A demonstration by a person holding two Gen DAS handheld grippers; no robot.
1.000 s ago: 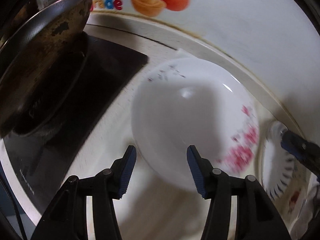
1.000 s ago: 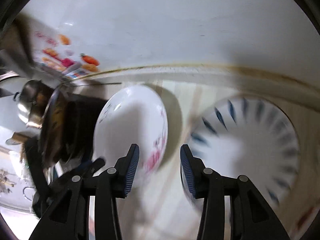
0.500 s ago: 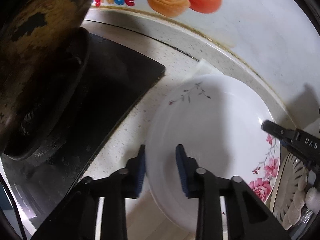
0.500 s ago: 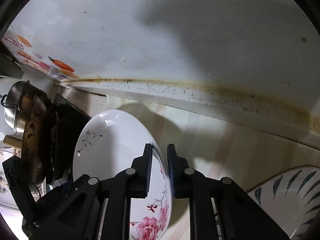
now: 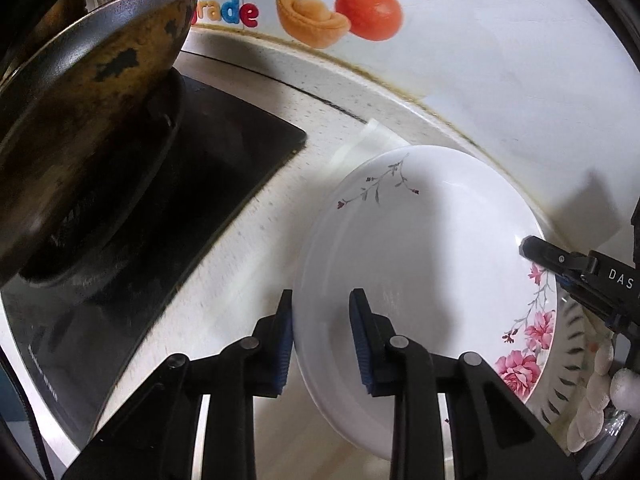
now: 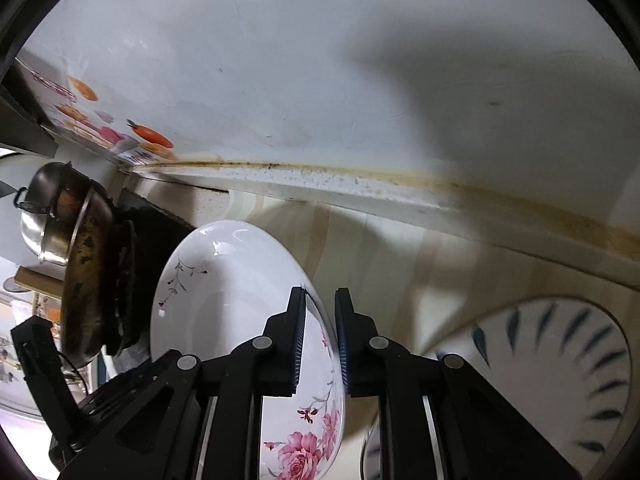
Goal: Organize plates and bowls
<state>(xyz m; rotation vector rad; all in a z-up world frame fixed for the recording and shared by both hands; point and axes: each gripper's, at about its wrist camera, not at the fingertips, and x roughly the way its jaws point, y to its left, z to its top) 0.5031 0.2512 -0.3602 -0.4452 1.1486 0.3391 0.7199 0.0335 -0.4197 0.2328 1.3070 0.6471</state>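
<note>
A white plate with pink roses is held tilted above the counter by both grippers. My left gripper is shut on its near left rim. My right gripper is shut on the opposite rim by the roses, and it shows in the left wrist view at the right edge. The plate also shows in the right wrist view. A white plate with dark blue dashes lies on the counter to the right, and its rim shows under the rose plate in the left wrist view.
A worn dark wok sits on a black cooktop to the left. A steel pot stands behind it. The white wall with fruit stickers runs close behind the light wood counter.
Both grippers closed on the rose plate's opposite rims and the plate has come up off the counter, tilted. The blue-dash plate now sits partly under it.
</note>
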